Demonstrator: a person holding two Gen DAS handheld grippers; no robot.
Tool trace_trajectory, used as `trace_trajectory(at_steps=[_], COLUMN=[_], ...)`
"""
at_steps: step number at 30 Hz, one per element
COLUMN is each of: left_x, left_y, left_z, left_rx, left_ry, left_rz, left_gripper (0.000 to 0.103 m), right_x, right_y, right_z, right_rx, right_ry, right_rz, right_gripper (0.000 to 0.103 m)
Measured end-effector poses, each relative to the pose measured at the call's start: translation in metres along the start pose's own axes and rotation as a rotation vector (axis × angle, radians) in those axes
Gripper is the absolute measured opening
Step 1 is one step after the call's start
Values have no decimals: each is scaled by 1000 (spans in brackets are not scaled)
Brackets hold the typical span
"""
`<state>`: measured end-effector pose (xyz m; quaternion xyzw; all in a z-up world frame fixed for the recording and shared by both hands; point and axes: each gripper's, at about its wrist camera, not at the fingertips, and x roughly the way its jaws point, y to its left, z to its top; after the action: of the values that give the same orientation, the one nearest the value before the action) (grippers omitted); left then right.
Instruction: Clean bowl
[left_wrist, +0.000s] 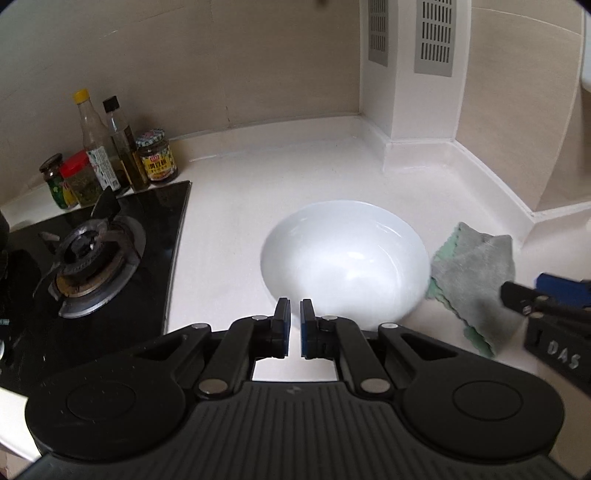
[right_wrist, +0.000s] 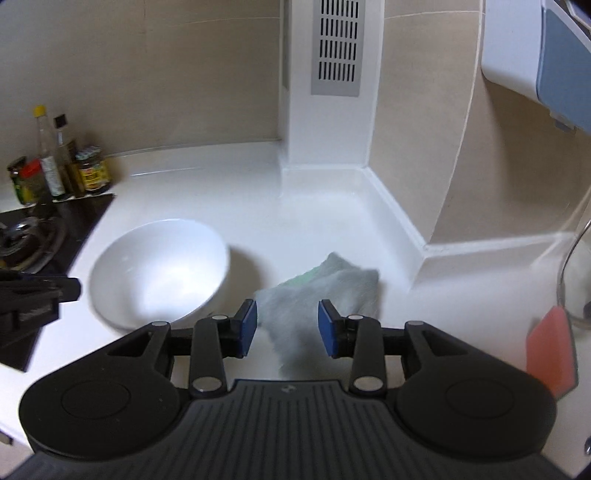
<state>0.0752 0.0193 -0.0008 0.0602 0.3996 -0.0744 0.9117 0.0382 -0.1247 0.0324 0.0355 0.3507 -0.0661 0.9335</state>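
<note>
A white bowl (left_wrist: 345, 258) stands upright on the white counter; it also shows in the right wrist view (right_wrist: 159, 271). A grey-green cloth (left_wrist: 474, 282) lies crumpled just right of the bowl, and shows in the right wrist view (right_wrist: 325, 295). My left gripper (left_wrist: 294, 325) is nearly shut and empty, just short of the bowl's near rim. My right gripper (right_wrist: 287, 325) is open and empty, with the cloth just ahead between its fingers. The right gripper shows at the right edge of the left wrist view (left_wrist: 546, 299).
A black gas hob (left_wrist: 92, 254) lies left of the bowl. Several sauce bottles and jars (left_wrist: 110, 155) stand behind it against the wall. A white pillar with a vent (right_wrist: 334, 92) rises at the back. A pink sponge (right_wrist: 552, 347) sits at the right.
</note>
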Motion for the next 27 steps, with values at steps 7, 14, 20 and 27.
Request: trace_trajectory(at_steps=[7,14,20,27], left_x=[-21,-38,-62,-83], left_y=[-14,-28,-35,-40], left_z=[-25,-62,-75,-77], left_rx=[-33,-75,-83,-90], left_ry=[36,105,68,21], left_rz=[14,14,20,22], left_gripper=[5,5,5,5], right_x=[-25,-54,-77,-88], right_y=[-11,-22,-26,-27], right_z=[-32,-63,-78,-69], right_rx=[38,26,-22,-33], right_ry=[58,81,37,-13], right_rz=[51,62,59,36], right_gripper=[32,32,32,32])
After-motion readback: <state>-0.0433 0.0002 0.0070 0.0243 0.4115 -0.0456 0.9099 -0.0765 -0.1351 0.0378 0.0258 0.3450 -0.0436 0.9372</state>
